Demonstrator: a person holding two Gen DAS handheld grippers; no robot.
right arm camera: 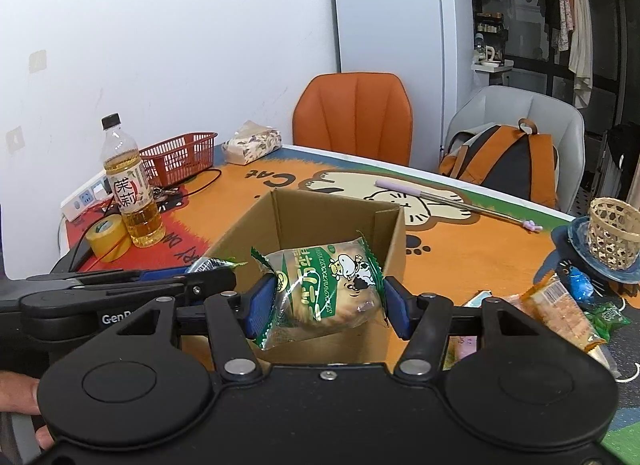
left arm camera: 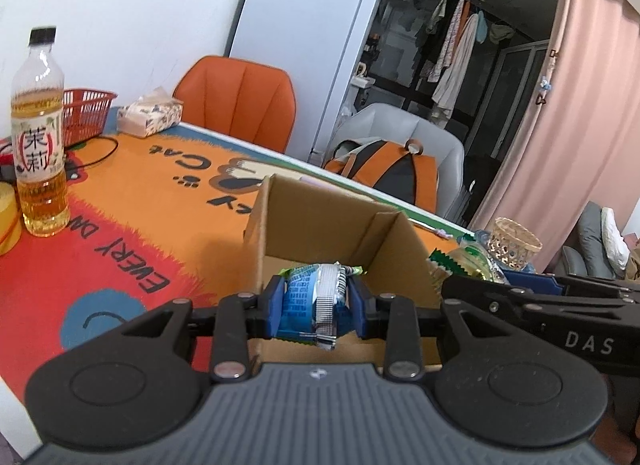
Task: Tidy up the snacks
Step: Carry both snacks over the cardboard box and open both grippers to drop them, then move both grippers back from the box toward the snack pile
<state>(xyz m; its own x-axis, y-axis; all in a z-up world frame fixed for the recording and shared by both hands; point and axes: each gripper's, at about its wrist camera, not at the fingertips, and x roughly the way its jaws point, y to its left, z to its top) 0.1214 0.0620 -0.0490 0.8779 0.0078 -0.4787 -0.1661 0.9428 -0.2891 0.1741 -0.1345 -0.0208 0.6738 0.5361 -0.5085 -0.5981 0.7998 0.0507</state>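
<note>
Holding one snack in each hand-held gripper: our left hand-held gripper (left arm camera: pixel 316 303) is clamped narrow on a crumpled blue packet (left arm camera: pixel 310 299), and the right hand-held gripper (right arm camera: pixel 329 297) is pinched wider across a green cookie pack (right arm camera: pixel 324 289), long side spanning the jaws. The open cardboard box (right arm camera: pixel 296 215) sits just ahead of both on the desk (right arm camera: pixel 460 241), so we'd guess dropping them in comes next; neither hand looks clearly nearer.

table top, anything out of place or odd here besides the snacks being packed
One thing stands out: a thin metal straw with a lilac sleeve lies loose and slanted across the mat behind the cardboard box. Otherwise tidy: the tea bottle stands upright and capped, nothing spilled.
</note>
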